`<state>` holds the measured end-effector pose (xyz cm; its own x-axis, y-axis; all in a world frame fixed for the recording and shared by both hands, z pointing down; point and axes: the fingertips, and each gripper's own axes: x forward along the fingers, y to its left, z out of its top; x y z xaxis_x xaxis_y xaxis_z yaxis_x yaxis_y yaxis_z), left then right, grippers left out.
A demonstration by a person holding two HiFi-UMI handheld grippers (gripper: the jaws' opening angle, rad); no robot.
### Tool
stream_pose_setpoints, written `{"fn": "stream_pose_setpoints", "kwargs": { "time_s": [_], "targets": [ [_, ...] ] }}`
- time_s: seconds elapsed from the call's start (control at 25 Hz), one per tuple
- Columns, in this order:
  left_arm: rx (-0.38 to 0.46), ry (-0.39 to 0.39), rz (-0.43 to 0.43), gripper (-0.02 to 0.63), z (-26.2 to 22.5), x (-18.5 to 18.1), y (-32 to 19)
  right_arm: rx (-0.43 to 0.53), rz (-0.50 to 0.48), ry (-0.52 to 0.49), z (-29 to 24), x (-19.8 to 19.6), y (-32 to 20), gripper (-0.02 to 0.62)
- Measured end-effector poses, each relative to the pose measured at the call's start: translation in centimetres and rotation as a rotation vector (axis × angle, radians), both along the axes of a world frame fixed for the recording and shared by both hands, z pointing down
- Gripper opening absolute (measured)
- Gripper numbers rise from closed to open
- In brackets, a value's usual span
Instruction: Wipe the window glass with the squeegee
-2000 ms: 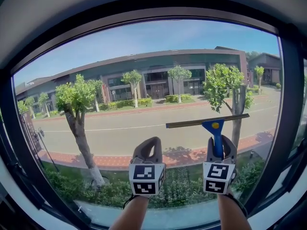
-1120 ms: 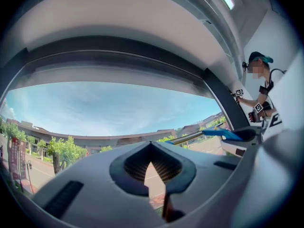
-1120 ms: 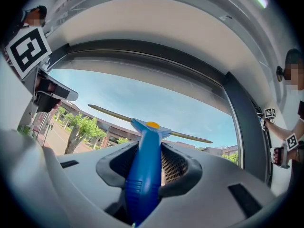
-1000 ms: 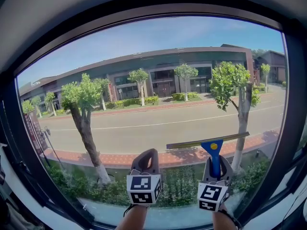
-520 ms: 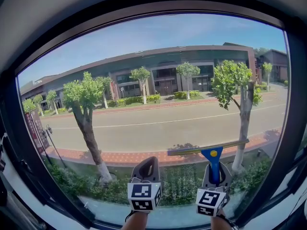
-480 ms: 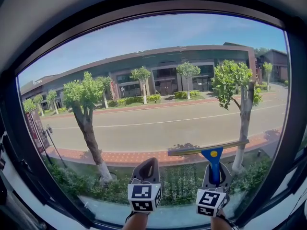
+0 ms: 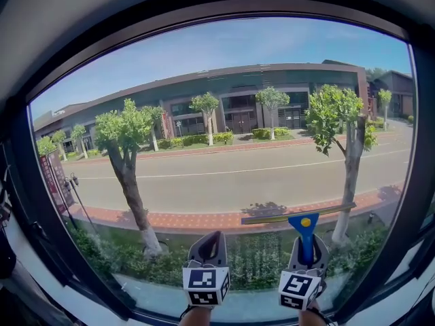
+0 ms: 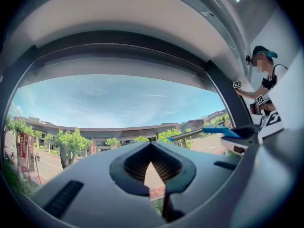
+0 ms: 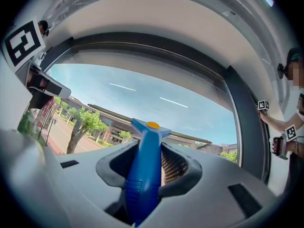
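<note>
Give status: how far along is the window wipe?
Done: squeegee clamped in the right gripper, blade low on the glass, right side. In hand: that stroke. Left: the strip down to the frame; no streaks show what's wiped. Left gripper shut, idle.

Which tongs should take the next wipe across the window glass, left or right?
Right. The right tongs are shut on the blue-handled squeegee, its long blade level across the lower window glass. The left tongs are shut on nothing, beside it.
</note>
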<state>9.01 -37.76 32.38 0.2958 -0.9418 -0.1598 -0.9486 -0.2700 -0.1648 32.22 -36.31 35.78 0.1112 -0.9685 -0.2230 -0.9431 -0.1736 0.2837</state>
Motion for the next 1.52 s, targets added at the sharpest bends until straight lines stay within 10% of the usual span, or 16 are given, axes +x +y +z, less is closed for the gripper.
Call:
{"fn": "stream_pose_setpoints", "kwargs": {
  "time_s": [1.52],
  "targets": [
    [-0.003,0.006,-0.070,0.001,0.9,-3.1,2.1,-0.062,-0.022,0.009,2.4,-1.1,1.8,0.140]
  ]
}}
